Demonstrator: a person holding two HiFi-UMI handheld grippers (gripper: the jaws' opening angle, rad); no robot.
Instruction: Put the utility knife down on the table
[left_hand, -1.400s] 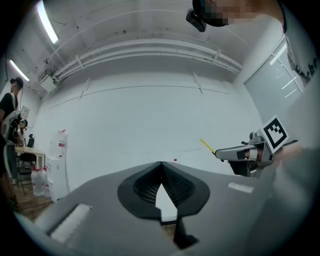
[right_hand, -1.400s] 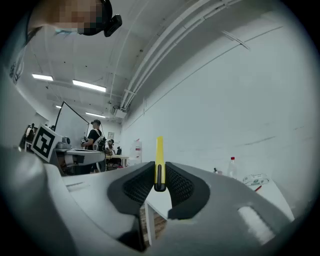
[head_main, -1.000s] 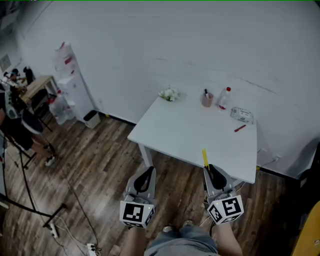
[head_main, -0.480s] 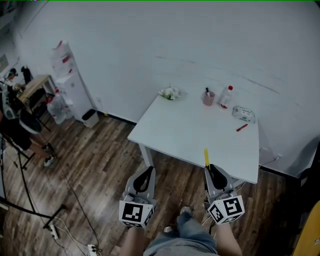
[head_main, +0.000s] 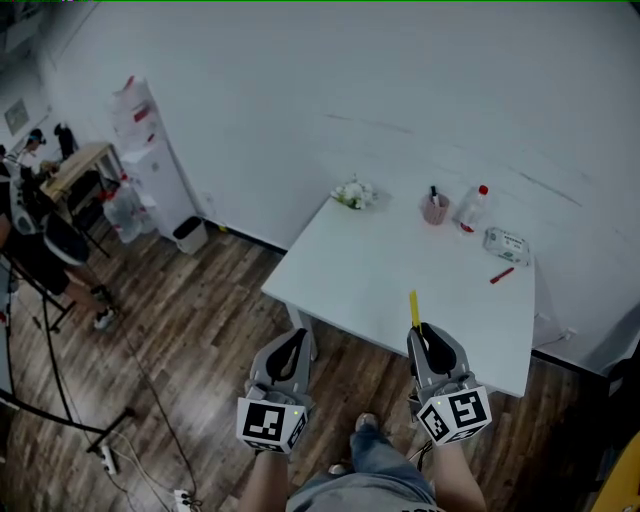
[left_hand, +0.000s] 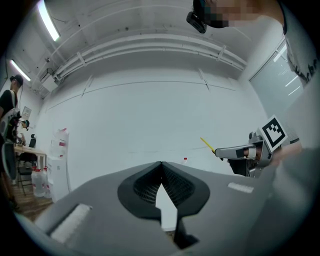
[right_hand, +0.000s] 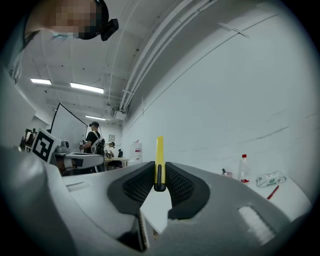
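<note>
A slim yellow utility knife (head_main: 413, 308) (right_hand: 159, 159) is clamped upright between the jaws of my right gripper (head_main: 425, 337) (right_hand: 159, 180), its yellow end sticking out past the fingertips over the near edge of the white table (head_main: 380, 270). From the left gripper view the knife (left_hand: 207, 144) shows at the right, held out by the other gripper. My left gripper (head_main: 291, 350) (left_hand: 161, 167) hangs over the wooden floor left of the table, its jaws closed with nothing between them.
At the table's far edge stand a pink cup (head_main: 434, 209), a red-capped bottle (head_main: 473, 208), a wipes pack (head_main: 507, 244), a red pen (head_main: 502, 275) and white flowers (head_main: 355, 193). A water dispenser (head_main: 150, 160), a bin (head_main: 189, 235) and a person (head_main: 35, 235) are at the left.
The table and its things have slid slightly right and down in the head view as the head moved. Both grippers keep their pose; the knife stays clamped.
</note>
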